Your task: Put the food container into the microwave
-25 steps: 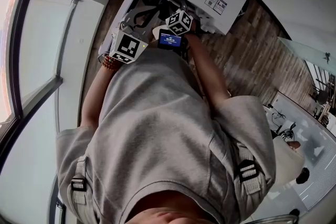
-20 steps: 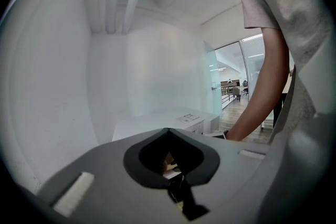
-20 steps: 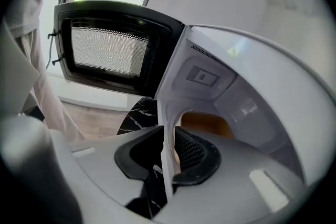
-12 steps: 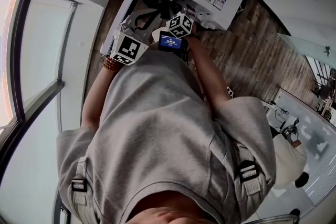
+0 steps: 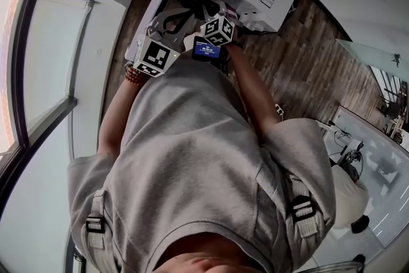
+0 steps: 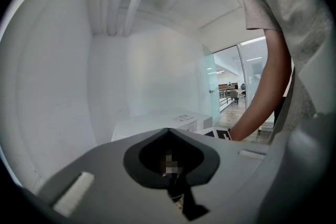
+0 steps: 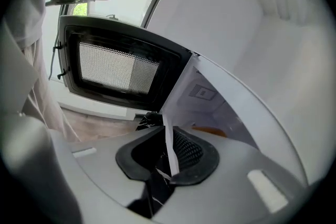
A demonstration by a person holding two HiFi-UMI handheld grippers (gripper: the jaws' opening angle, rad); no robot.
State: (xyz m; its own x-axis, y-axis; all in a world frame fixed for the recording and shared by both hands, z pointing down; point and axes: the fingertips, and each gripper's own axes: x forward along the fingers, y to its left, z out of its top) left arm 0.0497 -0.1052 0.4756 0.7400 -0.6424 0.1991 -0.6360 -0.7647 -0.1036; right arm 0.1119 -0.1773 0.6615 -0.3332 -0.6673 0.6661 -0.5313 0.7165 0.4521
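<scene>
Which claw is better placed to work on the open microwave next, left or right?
Probably right. The right claw faces the open microwave and its door, with a thin white edge between its jaws. The left claw, jaws together, faces a bare wall.

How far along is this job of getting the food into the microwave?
Done: the microwave door stands open. In hand: the right gripper is closed on a thin white edge, possibly part of the food container; I can't be sure. The left gripper is shut and empty. Left: placing it inside and letting go.
</scene>
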